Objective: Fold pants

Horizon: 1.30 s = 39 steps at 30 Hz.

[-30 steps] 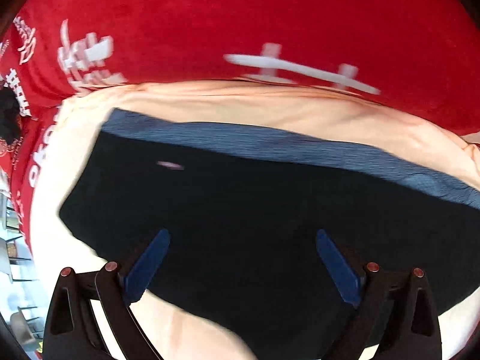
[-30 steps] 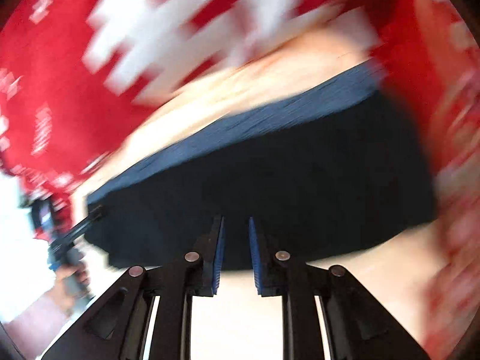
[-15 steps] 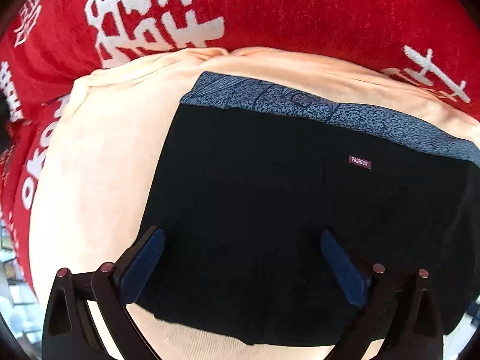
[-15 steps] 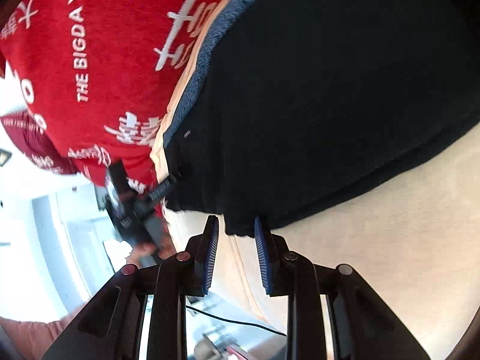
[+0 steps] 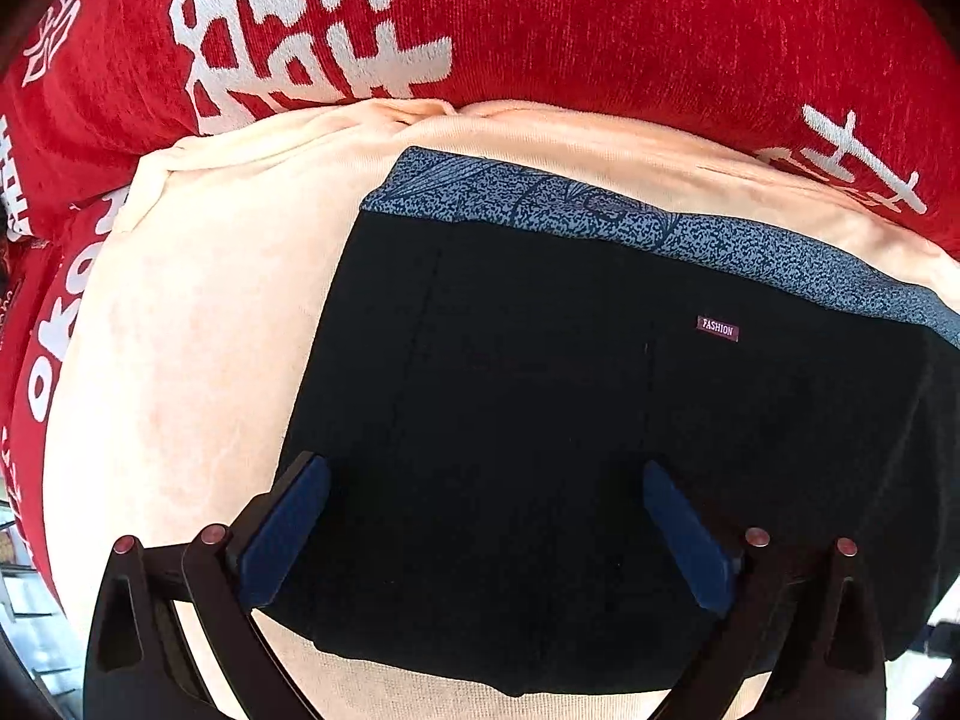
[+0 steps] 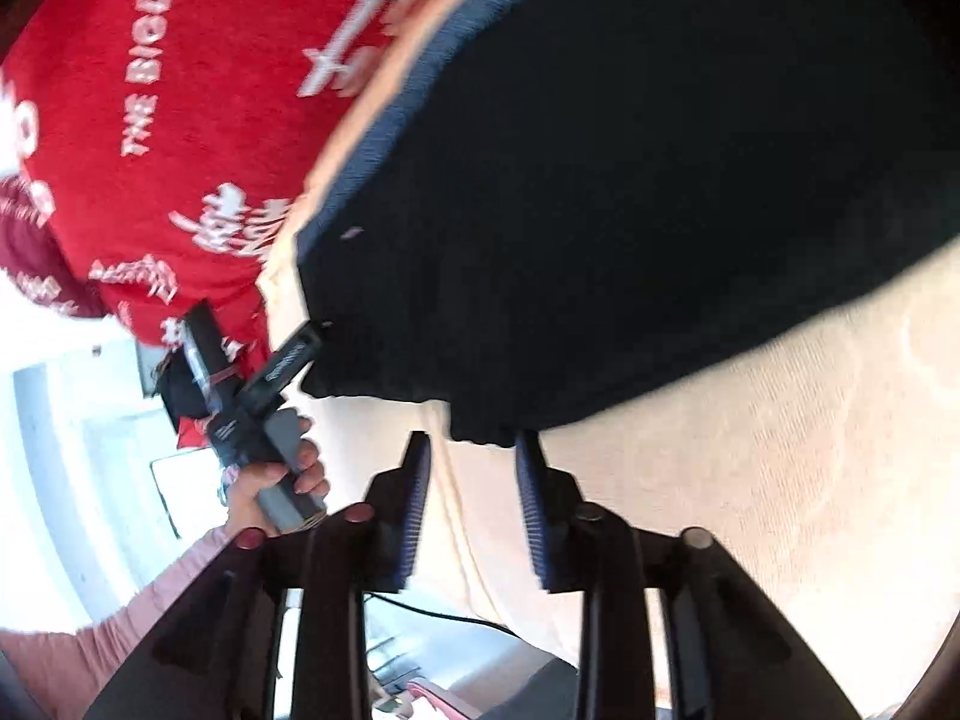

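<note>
The black pants [image 5: 570, 420] lay flat on the peach cloth [image 5: 180, 360], directly beneath the wide-open, empty left gripper [image 5: 486, 534], while the right gripper [image 6: 474, 504], seemingly part-open and empty in the blur, sat just off their near corner.

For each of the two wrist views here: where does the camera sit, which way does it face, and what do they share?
Left wrist: on the left gripper, looking down on the black pants; jaws wide open.
Right wrist: on the right gripper, facing the pants' edge; jaws open; left hand visible.
Shared: pants, cream sheet, red blanket.
</note>
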Motion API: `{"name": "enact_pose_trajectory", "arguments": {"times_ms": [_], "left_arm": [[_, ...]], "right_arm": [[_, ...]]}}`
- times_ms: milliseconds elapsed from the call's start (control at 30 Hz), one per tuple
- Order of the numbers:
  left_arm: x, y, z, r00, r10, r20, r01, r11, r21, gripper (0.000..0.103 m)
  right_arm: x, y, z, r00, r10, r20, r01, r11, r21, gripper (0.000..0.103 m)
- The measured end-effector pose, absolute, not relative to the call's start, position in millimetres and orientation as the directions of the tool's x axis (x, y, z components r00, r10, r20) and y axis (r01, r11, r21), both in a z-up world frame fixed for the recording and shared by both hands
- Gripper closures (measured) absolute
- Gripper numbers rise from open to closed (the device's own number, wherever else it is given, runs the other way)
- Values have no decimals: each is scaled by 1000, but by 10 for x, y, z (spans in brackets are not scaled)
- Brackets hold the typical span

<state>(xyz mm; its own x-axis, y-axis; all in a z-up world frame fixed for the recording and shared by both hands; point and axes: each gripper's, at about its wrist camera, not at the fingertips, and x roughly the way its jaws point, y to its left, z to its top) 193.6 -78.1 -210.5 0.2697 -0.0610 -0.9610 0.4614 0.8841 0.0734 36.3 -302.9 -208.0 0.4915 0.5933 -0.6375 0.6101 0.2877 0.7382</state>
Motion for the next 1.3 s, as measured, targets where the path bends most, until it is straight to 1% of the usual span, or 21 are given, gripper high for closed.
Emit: {"name": "enact_pose_trajectory", "arguments": {"times_ms": [200, 267, 367, 433, 500, 533, 600, 667, 733, 767, 800, 833, 867, 967, 1000, 1033, 1067, 1100, 1167, 1267, 1300], "left_arm": [[1955, -720, -2112, 267, -96, -959, 488, 872, 48, 0], [2029, -671, -2119, 249, -97, -964, 484, 874, 37, 0], [2104, -555, -2157, 248, -101, -963, 471, 882, 29, 0], [2104, -563, -2150, 259, -88, -962, 480, 876, 49, 0], [2082, -615, -2077, 249, -44, -967, 472, 878, 82, 0], [2055, -642, -2023, 246, -39, -969, 477, 875, 86, 0], [1922, -725, -1847, 245, -73, -967, 506, 860, 64, 0], [1669, -933, -1652, 236, -128, -963, 575, 818, 32, 0], [1468, -1165, -1583, 209, -168, -964, 614, 790, -5, 0], [1384, -1284, -1581, 186, -193, -963, 626, 779, -35, 0], [1262, -1495, -1610, 156, -228, -961, 642, 763, -77, 0], [1183, -1652, -1655, 144, -240, -960, 651, 754, -91, 0], [1111, -1802, -1714, 137, -243, -960, 659, 746, -95, 0], [901, -2187, -2021, 140, -204, -969, 675, 736, -57, 0], [833, -2232, -2151, 127, -172, -977, 673, 739, -42, 0], [794, -2186, -2191, 136, -200, -970, 655, 753, -63, 0], [775, -2112, -2184, 150, -230, -961, 646, 759, -81, 0], [766, -2087, -2191, 143, -233, -962, 652, 753, -86, 0], [728, -2037, -2169, 128, -227, -965, 664, 743, -86, 0], [786, -2067, -2036, 123, -175, -977, 689, 724, -43, 0], [854, -2083, -1912, 155, -196, -968, 691, 722, -35, 0]], "right_arm": [[388, -3127, -2167, 566, 569, -596, 595, 218, 773, 69], [556, -3123, -2148, 557, 565, -609, 609, 221, 762, 94], [704, -3053, -1822, 552, 521, -650, 560, 346, 753, 94], [559, -2974, -1899, 518, 503, -692, 604, 358, 712, 95], [443, -2907, -2104, 458, 499, -736, 659, 365, 658, 95], [400, -2904, -2134, 471, 509, -721, 657, 343, 672, 95], [375, -2911, -2095, 437, 521, -733, 657, 372, 656, 90], [353, -2937, -1981, 324, 521, -790, 649, 485, 586, 89], [269, -3089, -1756, 323, 460, -827, 614, 564, 553, 89], [245, -3197, -1641, 323, 411, -852, 601, 606, 521, 89], [246, -3381, -1496, 324, 334, -885, 594, 657, 465, 89], [251, -3527, -1425, 326, 281, -903, 596, 680, 427, 88], [281, -3691, -1378, 322, 222, -920, 601, 704, 380, 83], [361, -4062, -1461, 275, 101, -956, 609, 751, 255, 83], [345, -4118, -1554, 246, 86, -965, 613, 758, 224, 83], [292, -4155, -1687, 211, 91, -973, 620, 757, 206, 83], [199, -4159, -1726, 251, 96, -963, 616, 751, 236, 83], [126, -4141, -1702, 288, 82, -954, 607, 755, 248, 83], [22, -4078, -1687, 295, 75, -953, 591, 769, 243, 83], [29, -4082, -1642, 290, 93, -952, 602, 756, 257, 83], [47, -4134, -1618, 277, 111, -954, 609, 748, 264, 83]]}}
